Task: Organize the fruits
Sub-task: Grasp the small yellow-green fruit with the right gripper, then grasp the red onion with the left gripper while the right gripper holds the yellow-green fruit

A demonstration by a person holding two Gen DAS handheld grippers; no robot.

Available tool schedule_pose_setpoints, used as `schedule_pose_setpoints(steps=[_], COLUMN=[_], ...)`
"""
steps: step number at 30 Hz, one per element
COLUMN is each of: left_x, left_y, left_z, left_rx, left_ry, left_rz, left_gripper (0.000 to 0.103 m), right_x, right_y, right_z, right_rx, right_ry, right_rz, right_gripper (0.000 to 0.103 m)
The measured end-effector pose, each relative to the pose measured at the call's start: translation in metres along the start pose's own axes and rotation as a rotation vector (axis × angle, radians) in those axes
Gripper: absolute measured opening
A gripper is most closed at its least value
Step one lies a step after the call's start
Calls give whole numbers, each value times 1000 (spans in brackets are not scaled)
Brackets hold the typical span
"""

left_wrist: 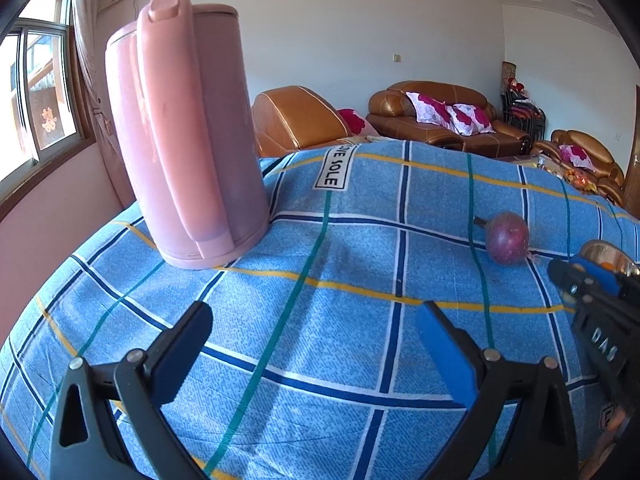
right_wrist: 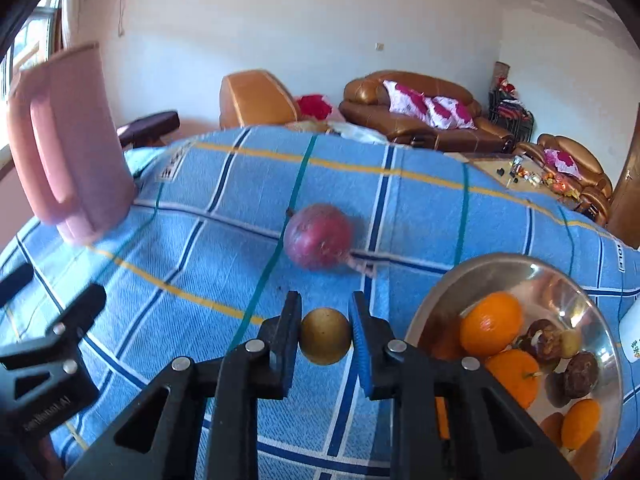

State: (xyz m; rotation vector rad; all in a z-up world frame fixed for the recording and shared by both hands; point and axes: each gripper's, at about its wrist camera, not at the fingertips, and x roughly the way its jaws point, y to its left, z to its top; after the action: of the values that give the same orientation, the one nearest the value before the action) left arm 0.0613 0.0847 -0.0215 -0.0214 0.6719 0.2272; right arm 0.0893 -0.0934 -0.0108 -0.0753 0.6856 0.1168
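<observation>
My right gripper [right_wrist: 326,316] is shut on a small round brown fruit [right_wrist: 326,342], held above the blue checked cloth [right_wrist: 200,264]. A purple passion fruit [right_wrist: 318,242] lies on the cloth just beyond it; it also shows in the left wrist view [left_wrist: 507,239]. A steel bowl [right_wrist: 448,280] at the right holds several oranges [right_wrist: 491,324] and dark fruits [right_wrist: 542,340]. My left gripper [left_wrist: 314,330] is open and empty over the cloth, left of the right gripper [left_wrist: 576,280].
A tall pink kettle [left_wrist: 188,132] stands on the cloth at the left, close ahead of my left gripper; it also shows in the right wrist view [right_wrist: 68,144]. Brown leather sofas [left_wrist: 436,120] stand beyond the table's far edge. A window [left_wrist: 36,80] is at the left.
</observation>
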Motion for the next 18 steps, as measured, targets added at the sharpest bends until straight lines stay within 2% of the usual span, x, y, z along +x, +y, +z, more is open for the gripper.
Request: schedule_pose_setpoints(steps=[3,7,10,13,18], left_x=[7,13,25,46,69], left_y=[-2,-25,-51,-83,-126], left_z=[3,22,39,46,53], left_rx=[-48,-59,-87,-104,-118], left_ry=[39,46,57,118,150], left_rz=[-60,-129,-179,-235,-278], left_gripper=[103,103,103,103,96], right_x=[-18,-29,-32,-39,-43], right_y=[-6,-16,-28,-39,-49], right_z=[4,-1,-1,2,5], right_rx=[18,12,24,45,50], right_ry=[-97,-186,-207,-238,-260], right_rz=[-53,-162,-213,-251,-286], right_gripper=[26,26,26,26,26])
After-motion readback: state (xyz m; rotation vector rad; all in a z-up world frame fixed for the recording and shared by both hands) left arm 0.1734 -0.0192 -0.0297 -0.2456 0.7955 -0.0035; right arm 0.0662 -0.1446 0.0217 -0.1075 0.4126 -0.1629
